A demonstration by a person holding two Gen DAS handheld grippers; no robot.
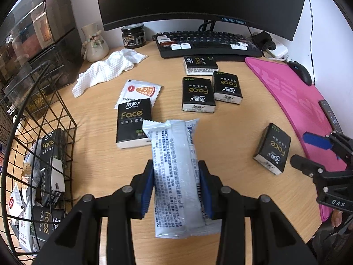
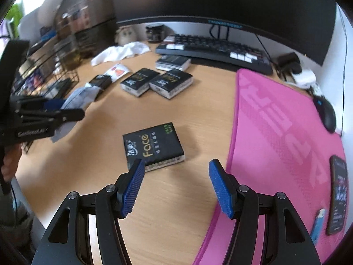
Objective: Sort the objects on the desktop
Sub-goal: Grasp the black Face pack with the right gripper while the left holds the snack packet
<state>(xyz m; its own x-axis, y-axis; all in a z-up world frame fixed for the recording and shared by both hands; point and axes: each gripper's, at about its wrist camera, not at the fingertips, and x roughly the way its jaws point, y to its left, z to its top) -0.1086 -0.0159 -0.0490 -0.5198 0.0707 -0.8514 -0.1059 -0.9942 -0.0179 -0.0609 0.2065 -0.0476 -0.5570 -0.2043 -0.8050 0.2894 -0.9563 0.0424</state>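
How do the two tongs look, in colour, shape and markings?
Both are black frames of linked bars with round silver pivot pins, ending in blue ribbed pads. The left tongs carry white lettering, blurred in the right wrist view; the right tongs show "DAS" in white in the left wrist view.

Even indoor light; fisheye-bent, dark-vignetted edges; right wrist view motion-blurred, left sharp.

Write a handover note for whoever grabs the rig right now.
Left gripper: shut on the white snack packet, held above the desk.
Right gripper: open, empty, just short of the nearest tissue pack.
Done: wire basket at left already holds tissue packs and snack packets.
Left: drop the held packet; five tissue packs and the pizza sachet are still on the desk.
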